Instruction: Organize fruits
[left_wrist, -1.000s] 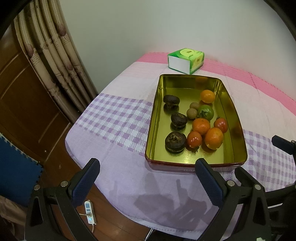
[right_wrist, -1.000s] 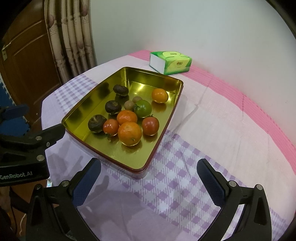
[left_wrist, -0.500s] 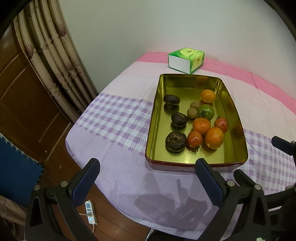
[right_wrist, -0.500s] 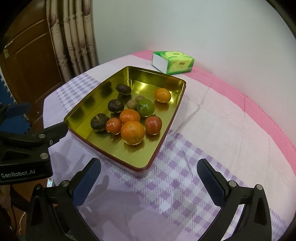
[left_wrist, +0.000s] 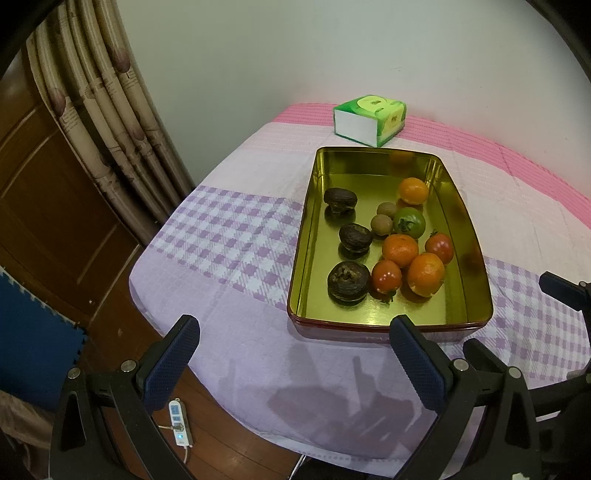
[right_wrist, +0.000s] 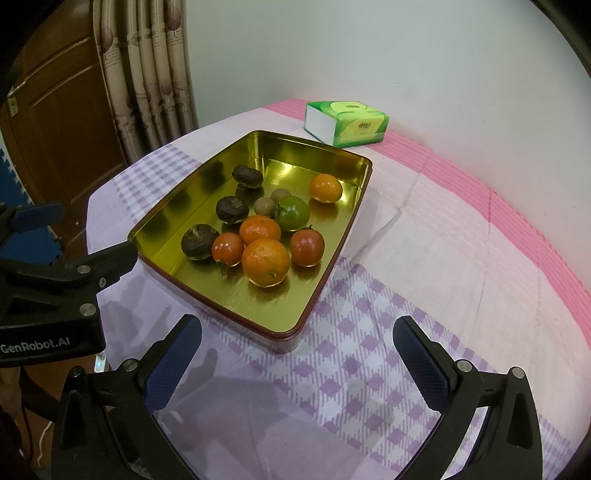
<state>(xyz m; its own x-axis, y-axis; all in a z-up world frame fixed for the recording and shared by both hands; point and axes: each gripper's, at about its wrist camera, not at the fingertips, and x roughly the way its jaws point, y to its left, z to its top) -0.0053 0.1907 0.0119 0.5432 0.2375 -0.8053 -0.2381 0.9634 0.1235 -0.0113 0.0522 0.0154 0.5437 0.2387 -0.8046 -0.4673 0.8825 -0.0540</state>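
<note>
A gold metal tin (left_wrist: 306, 236) (right_wrist: 332, 254) sits on the checked tablecloth and holds several fruits. Three dark wrinkled fruits (left_wrist: 348, 282) (right_wrist: 198, 242) line its left side. Oranges (left_wrist: 424, 274) (right_wrist: 265, 261), red tomatoes (left_wrist: 386, 276) (right_wrist: 306, 246), a green tomato (left_wrist: 409, 222) (right_wrist: 292, 211) and two small brown fruits (left_wrist: 381, 224) (right_wrist: 264, 205) lie beside them. My left gripper (left_wrist: 291, 354) hangs open before the tin's near edge, empty. My right gripper (right_wrist: 295, 354) is open over the cloth by the tin's near right corner, empty.
A green tissue box (left_wrist: 369, 119) (right_wrist: 345, 122) stands behind the tin near the white wall. Curtains (left_wrist: 107, 110) and a wooden door (right_wrist: 55, 122) are at the left. A power strip (left_wrist: 179, 424) lies on the floor below the table edge. Bare cloth (right_wrist: 443, 240) spreads right of the tin.
The right gripper has drifted slightly closer to the tin, so the tin sits a little further right in its view. The left view is almost unchanged. Both grippers stay open.
</note>
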